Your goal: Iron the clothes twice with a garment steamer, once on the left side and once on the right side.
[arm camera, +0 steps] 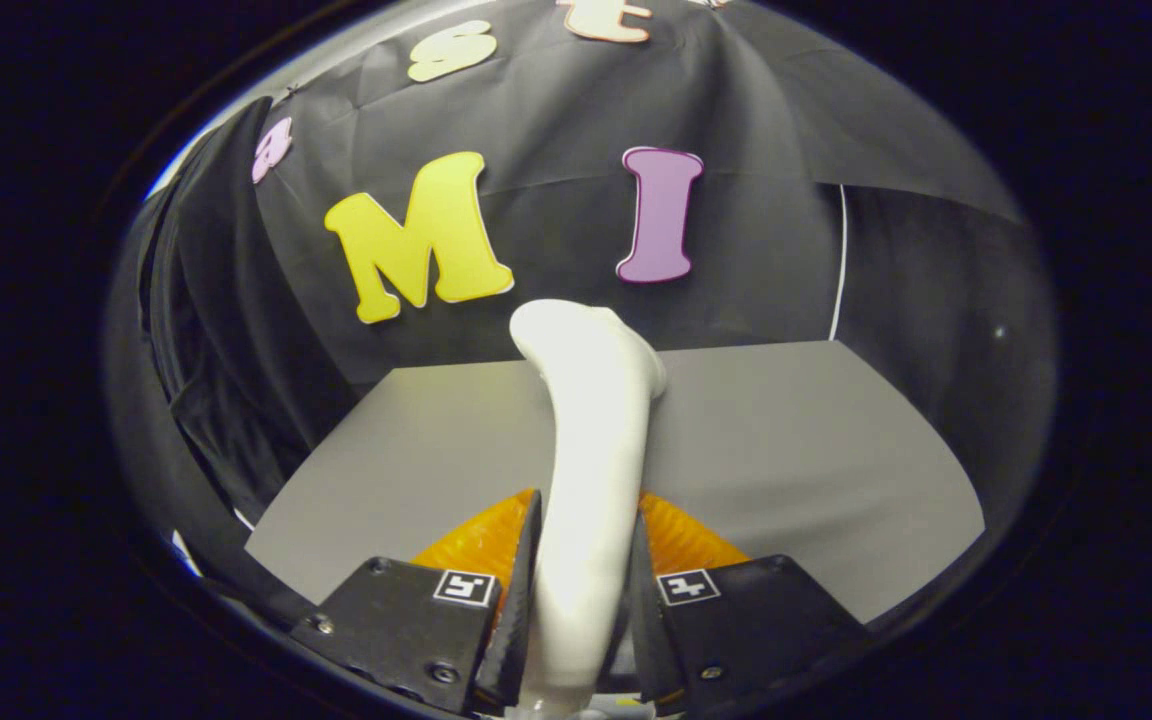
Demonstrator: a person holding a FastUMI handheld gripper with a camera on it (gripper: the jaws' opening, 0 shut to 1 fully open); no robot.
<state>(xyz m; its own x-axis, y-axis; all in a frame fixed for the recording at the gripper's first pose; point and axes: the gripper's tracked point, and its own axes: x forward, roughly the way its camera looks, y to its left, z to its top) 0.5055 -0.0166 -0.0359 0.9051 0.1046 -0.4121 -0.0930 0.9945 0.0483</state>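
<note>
Gripper [581,590] clamps the white steamer [591,440] by its handle above the grey table [816,440]; both passes apparently remain.

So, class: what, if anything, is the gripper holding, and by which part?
The gripper is shut on the white garment steamer, both fingers pressing its handle.

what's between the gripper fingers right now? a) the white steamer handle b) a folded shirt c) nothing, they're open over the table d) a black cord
a: both fingers press on the sides of the white steamer, which rises ahead of the gripper over the grey table.
</note>
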